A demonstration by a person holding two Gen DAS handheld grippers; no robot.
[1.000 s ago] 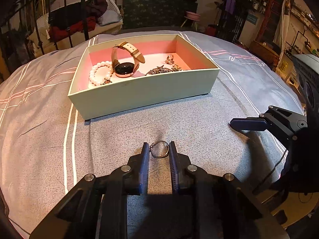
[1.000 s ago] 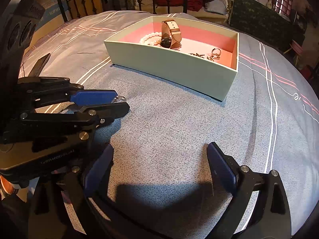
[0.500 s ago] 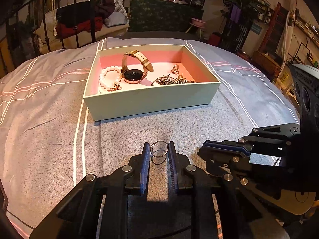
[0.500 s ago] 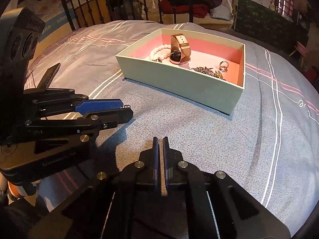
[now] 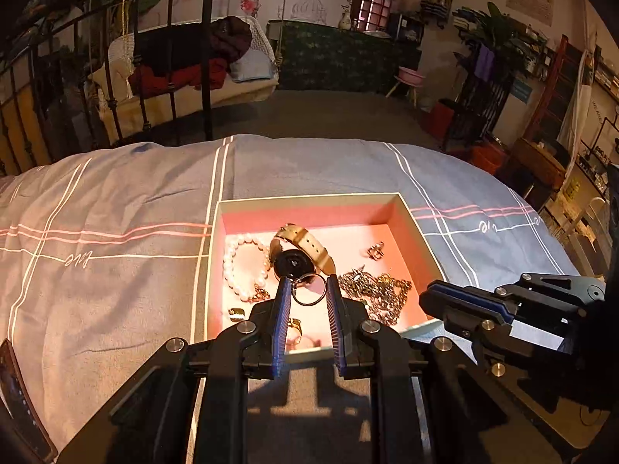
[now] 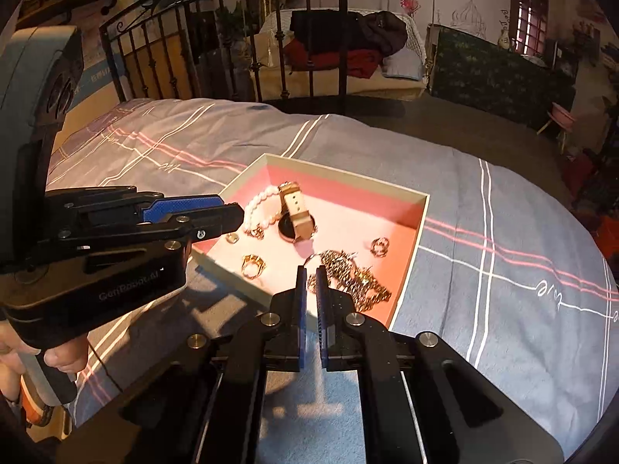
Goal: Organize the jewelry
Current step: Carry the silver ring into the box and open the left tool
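Left gripper (image 5: 307,295) partly closed – thin wire ring (image 5: 308,290) pinched between its blue pads, held above near part of box (image 5: 309,198). Box sat on striped bed (image 5: 116,201), pink inside. Within box: pearl bracelet (image 5: 241,261) at left, watch (image 5: 296,253) centre, tangled chain (image 5: 377,290) right. Right gripper (image 6: 310,276) nearly shut, empty – over box's near edge.

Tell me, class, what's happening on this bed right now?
A person with a gripper in each hand is sorting jewelry into an open box on the bedspread. The left gripper holds a thin hoop ring between its fingers, over the box. A pearl bracelet, a watch, a chain and small rings already lie inside. The right gripper is shut and empty beside it.
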